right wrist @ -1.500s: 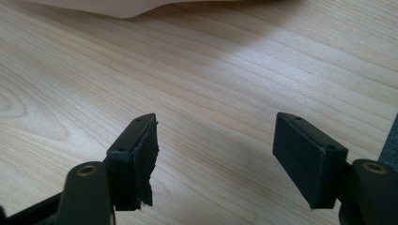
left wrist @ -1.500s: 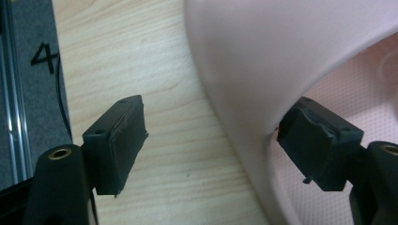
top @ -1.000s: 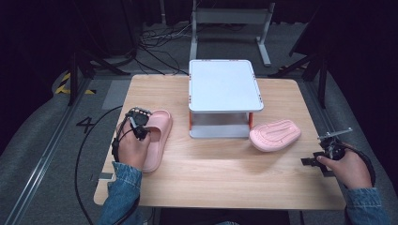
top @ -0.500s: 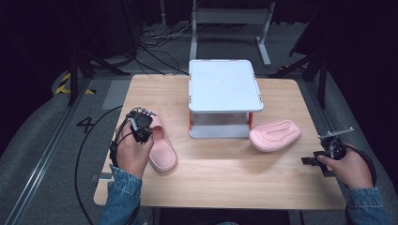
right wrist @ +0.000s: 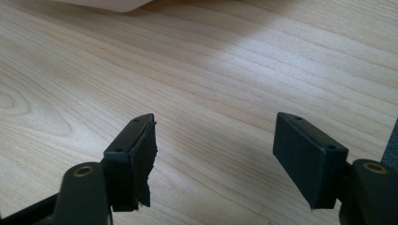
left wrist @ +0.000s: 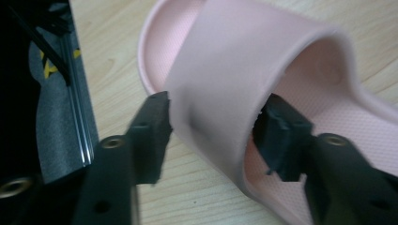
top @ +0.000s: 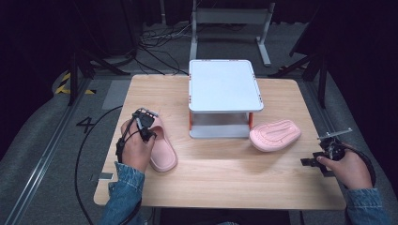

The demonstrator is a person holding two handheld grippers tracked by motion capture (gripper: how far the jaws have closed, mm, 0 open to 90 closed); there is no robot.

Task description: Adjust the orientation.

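Observation:
A pink slipper (top: 165,152) lies upright on the wooden table (top: 234,187) at the left, heel toward the front. My left gripper (top: 145,125) is at its strap. In the left gripper view the strap (left wrist: 244,61) runs between the jaws of the left gripper (left wrist: 213,110), one outside it and one under it. The jaws have just been opening and no longer pinch it. A second pink slipper (top: 274,135) lies sole up at the right, beside the stand. My right gripper (top: 322,150) rests near the table's right edge, open over bare wood (right wrist: 216,150).
A white two-level stand (top: 224,84) with orange posts sits at the middle back of the table. Behind the table are a metal frame (top: 232,18) and cables on the floor. A black cable trails from the left gripper down off the table's left edge.
The left slipper has swung round, its heel end going right and nearer the front edge. The left hand shifted with it. The right hand and the other slipper have not moved.

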